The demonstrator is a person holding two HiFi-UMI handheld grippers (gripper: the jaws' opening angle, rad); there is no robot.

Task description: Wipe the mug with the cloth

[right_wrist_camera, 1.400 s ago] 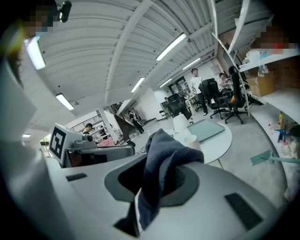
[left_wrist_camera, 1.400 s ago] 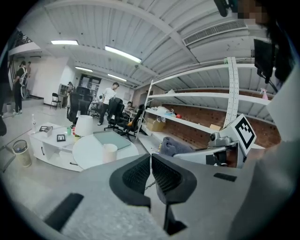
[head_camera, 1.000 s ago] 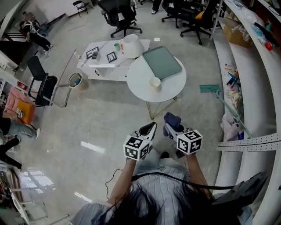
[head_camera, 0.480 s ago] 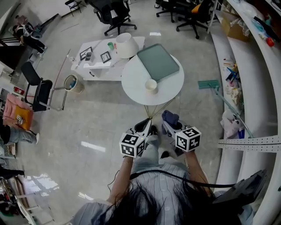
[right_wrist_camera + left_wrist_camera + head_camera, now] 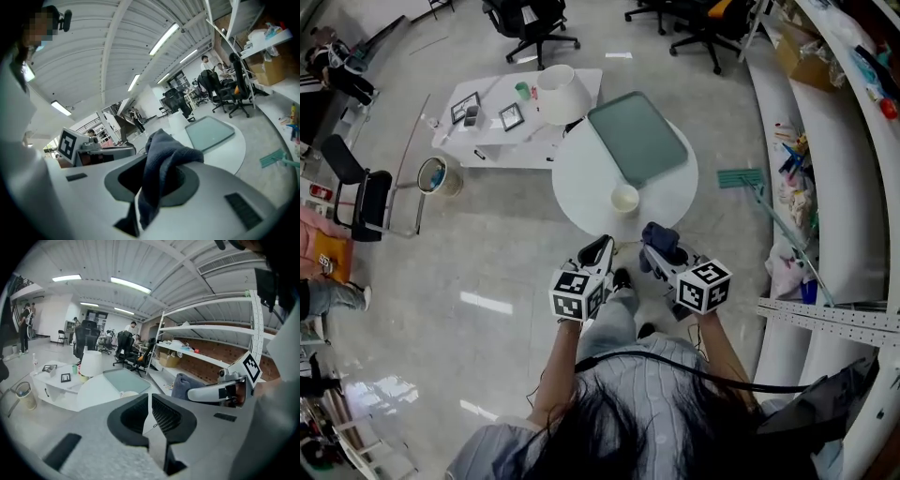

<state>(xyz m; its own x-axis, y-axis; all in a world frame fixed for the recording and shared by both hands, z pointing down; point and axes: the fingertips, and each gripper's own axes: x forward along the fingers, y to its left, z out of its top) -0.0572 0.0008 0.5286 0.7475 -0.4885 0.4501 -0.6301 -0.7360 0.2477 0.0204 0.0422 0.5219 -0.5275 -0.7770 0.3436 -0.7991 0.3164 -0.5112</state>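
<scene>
Left tool (image 5: 602, 249): jaws together, nothing between.
Right tool (image 5: 653, 253): clamped on dark blue cloth (image 5: 665, 238).
Mug (image 5: 624, 198): upright on round white desk (image 5: 581, 178), apart from both tools.

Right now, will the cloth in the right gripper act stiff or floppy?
Probably floppy: the cloth bunches and droops over the right gripper's jaws. Likely light, since a small pinch carries it. Its coarse weave should grip, not slip.
</scene>
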